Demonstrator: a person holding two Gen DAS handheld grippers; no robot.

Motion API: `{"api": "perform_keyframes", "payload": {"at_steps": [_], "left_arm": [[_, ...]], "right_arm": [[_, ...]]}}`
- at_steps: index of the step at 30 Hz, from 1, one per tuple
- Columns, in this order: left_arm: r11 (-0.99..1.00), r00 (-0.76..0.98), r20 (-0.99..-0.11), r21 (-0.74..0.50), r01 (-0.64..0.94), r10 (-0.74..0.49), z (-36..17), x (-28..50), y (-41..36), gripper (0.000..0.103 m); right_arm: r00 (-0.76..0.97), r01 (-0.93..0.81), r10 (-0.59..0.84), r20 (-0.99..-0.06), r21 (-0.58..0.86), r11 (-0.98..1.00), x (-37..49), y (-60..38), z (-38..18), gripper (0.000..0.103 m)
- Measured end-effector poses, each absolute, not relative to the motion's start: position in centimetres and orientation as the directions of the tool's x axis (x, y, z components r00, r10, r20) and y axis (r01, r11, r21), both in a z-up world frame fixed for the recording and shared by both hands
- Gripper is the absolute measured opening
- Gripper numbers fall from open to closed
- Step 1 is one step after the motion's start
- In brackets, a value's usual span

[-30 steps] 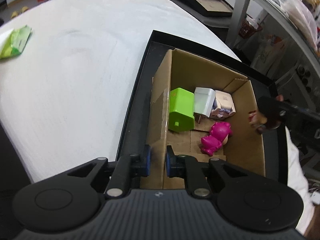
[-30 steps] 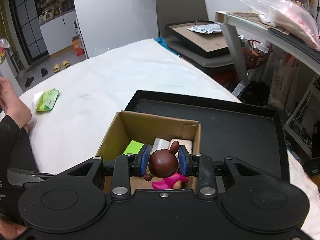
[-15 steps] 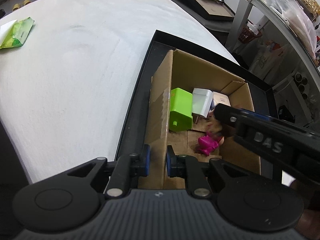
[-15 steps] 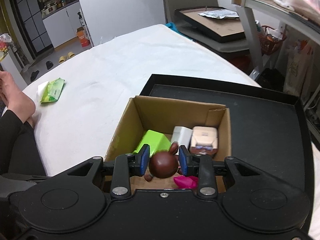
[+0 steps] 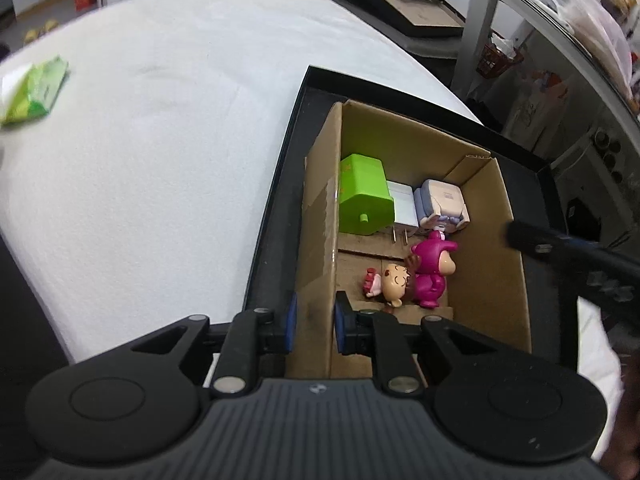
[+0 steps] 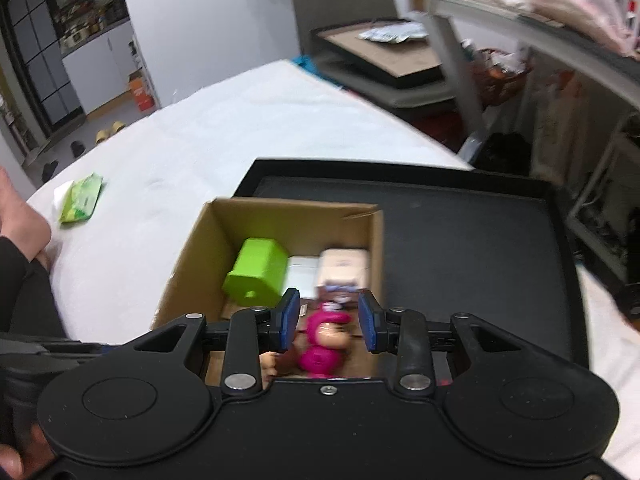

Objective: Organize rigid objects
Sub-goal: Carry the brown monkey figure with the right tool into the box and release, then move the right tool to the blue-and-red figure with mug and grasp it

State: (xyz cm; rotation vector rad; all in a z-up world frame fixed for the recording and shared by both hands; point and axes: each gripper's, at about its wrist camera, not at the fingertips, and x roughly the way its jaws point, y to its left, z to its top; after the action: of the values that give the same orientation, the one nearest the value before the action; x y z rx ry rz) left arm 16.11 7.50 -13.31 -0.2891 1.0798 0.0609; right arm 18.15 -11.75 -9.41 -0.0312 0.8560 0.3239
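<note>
While the left gripper [image 5: 313, 328] pinches the near wall of the cardboard box [image 5: 318, 216] between its blue pads, the right gripper [image 6: 329, 322] hangs above the box with its jaws spread and nothing between them. Inside, the brown-haired doll [image 5: 390, 282] lies on the floor touching the magenta figure [image 5: 432, 272], with the green block [image 5: 364, 196], white charger [image 5: 402, 208] and pale toy box [image 5: 442, 204] side by side behind them. Under the box sits a black tray [image 6: 472, 232] on the white tabletop [image 5: 160, 140], where a green packet [image 5: 34, 92] lies well apart.

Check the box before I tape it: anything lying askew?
Yes. The brown-haired doll lies on its side against the magenta figure in the cardboard box. The green block is tipped over too.
</note>
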Motion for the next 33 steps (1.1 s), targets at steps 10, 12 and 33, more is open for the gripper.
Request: {"api": "perform_keyframes", "payload": {"at_steps": [10, 12, 33], "left_arm": [[0.978, 0.49, -0.871, -0.125, -0.166, -0.029, -12.4, 16.0, 7.0, 0.024], [0.982, 0.49, -0.871, -0.107, -0.157, -0.017, -12.2, 16.0, 6.7, 0.025], [0.993, 0.473, -0.881, -0.022, -0.113, 0.034, -12.6, 16.8, 4.5, 0.054]], "right_arm": [[0.623, -0.246, 0.272, -0.733, 0.146, 0.958, 17.0, -16.8, -7.0, 0.033], [0.623, -0.248, 0.277, -0.732, 0.15, 0.957, 16.9, -17.3, -6.9, 0.033], [0.555, -0.137, 0.234, -0.799, 0.19, 0.972, 16.7, -23.4, -13.0, 0.052]]}}
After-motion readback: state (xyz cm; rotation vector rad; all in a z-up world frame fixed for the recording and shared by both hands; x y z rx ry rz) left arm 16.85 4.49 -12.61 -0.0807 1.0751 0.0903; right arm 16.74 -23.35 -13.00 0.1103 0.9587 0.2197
